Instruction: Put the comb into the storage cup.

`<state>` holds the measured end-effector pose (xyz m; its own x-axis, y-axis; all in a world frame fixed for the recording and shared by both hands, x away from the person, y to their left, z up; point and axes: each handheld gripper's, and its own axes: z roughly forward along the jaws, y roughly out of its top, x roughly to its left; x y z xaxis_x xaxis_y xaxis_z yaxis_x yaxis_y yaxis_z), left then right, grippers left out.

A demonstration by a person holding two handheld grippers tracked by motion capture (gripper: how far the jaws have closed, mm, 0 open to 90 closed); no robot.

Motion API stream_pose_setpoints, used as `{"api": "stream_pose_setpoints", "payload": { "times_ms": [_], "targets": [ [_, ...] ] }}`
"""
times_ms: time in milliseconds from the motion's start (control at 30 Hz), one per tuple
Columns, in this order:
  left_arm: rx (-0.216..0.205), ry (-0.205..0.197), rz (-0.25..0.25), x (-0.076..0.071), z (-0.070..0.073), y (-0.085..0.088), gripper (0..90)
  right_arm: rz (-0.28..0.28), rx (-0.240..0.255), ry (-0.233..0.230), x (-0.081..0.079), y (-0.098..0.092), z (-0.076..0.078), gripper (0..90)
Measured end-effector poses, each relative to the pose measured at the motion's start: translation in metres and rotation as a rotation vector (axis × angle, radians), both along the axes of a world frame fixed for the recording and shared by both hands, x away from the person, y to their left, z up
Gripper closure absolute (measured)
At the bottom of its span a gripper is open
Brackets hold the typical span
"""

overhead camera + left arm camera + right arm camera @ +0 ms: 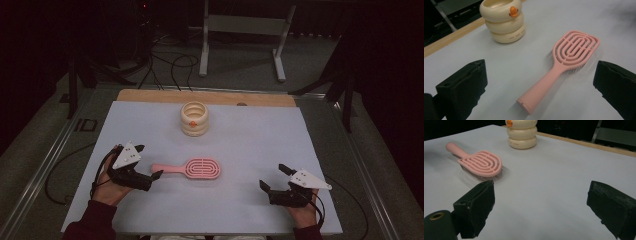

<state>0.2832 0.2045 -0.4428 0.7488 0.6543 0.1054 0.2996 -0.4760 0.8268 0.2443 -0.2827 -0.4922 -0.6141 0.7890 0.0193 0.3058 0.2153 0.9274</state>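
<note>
A pink hairbrush [192, 169] lies flat on the pale blue table [260, 140], a little nearer the front edge than the middle and somewhat left of centre. Its bristles face down, its oval slotted head points toward the right edge and its straight handle points toward the left edge. In the left gripper view the brush [560, 67] runs away from the camera, handle end nearest.

The left gripper [148, 161] sits near the front left part of the table, held in the person's left hand [111, 187]. Its jaws are spread wide and hold nothing. The end of the brush handle lies just at the mouth of those jaws, close to one jaw tip in the high view, though whether it touches cannot be told. In the left gripper view the handle end lies between the two jaws, with table showing on both sides of it.

The right gripper [275, 177] rests near the front right corner, held in the person's right hand [302, 212], well apart from the brush. Its jaws are also wide open and empty, turned toward the brush head.

A cream cup [194, 118] shaped like three stacked rings, with a small orange beak on its side, stands upright near the back edge, behind the brush and apart from it. A strip of bare wood [150, 95] shows along the back edge.
</note>
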Motion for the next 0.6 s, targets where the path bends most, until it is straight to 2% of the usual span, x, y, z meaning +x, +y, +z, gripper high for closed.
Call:
{"api": "stream_pose_setpoints", "payload": {
  "times_ms": [600],
  "targets": [
    [0.046,0.037,-0.032,0.012,-0.007,-0.012,0.0,0.002,0.0,0.002,0.0,0.0,0.0,8.0]
  ]
}}
